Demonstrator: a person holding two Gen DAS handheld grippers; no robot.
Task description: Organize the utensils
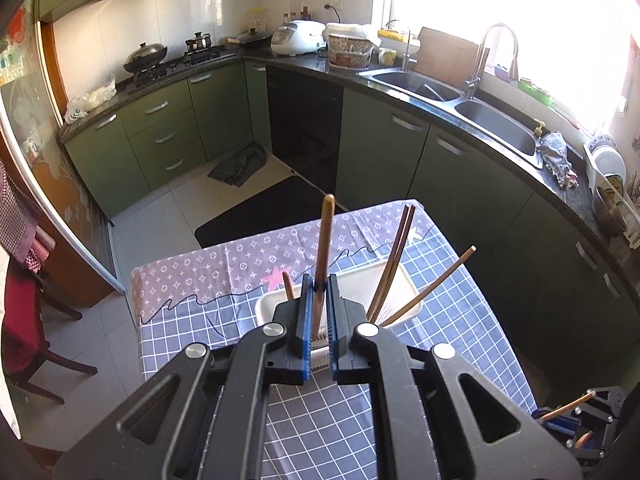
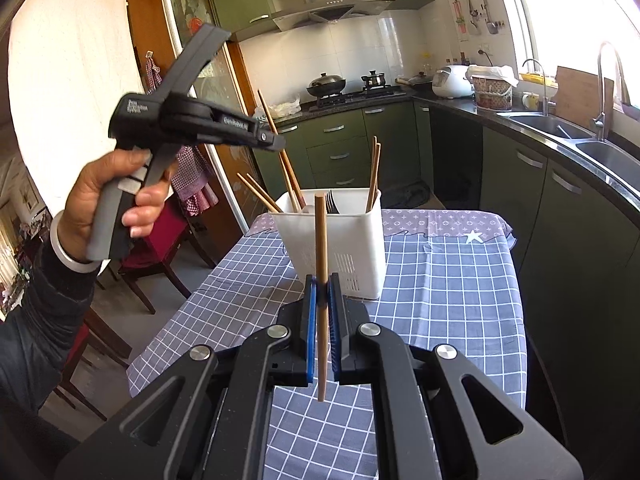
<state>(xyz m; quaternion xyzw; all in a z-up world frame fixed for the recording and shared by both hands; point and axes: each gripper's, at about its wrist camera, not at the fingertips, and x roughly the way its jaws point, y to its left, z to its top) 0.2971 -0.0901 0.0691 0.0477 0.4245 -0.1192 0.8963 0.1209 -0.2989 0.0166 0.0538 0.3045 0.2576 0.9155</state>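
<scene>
L gripper (image 1: 319,286) has its fingers (image 1: 305,312) pinching a wooden utensil handle (image 1: 323,248), upright, right above the white holder (image 1: 400,280). R gripper (image 2: 323,286) has its fingers (image 2: 311,312) pinching a single chopstick (image 2: 321,264), upright, in the air just on the near side of the holder. Holder stands on the checked-cloth desk (image 2: 440,300) w/ chopsticks (image 2: 374,176) and forks (image 2: 331,202) sticking out of it. Seen from the R wrist, a hand (image 2: 108,204) grips the L tool up and left of the holder.

White holder (image 2: 332,236), brown chopsticks (image 2: 321,240) — blue-and-white checked tablecloth (image 2: 440,300), perhaps lilac-edged.
</scene>
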